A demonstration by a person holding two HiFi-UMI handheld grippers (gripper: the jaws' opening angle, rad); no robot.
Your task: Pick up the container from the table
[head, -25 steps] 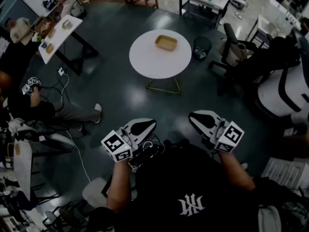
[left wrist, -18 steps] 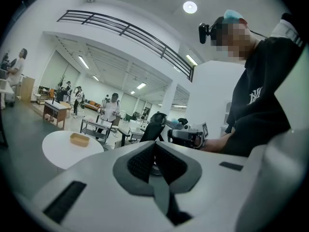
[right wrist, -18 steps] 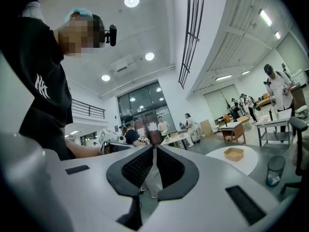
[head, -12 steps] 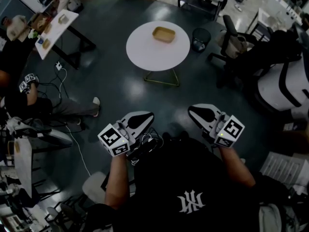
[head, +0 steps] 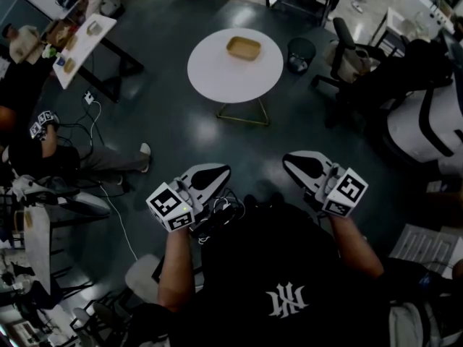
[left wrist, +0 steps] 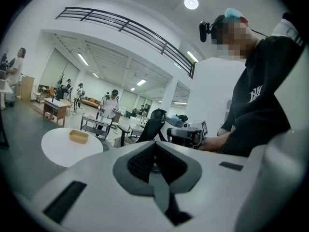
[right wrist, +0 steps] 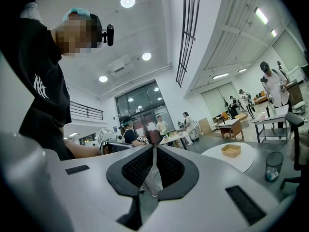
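Both sets of fingers closed, empty: left gripper, right gripper. Container far ahead on round worktop, roughly midway between them, long axis left-right.

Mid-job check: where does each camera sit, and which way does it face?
Head view: on the person's head, looking steeply down at the table and container; shows both forearms, left gripper, right gripper.
Left gripper view: on the left gripper, facing level across the room, jaws shut; the person's torso at right.
Right gripper view: on the right gripper, likewise level, jaws shut; torso at left.
Shared: all three show the container on the table.
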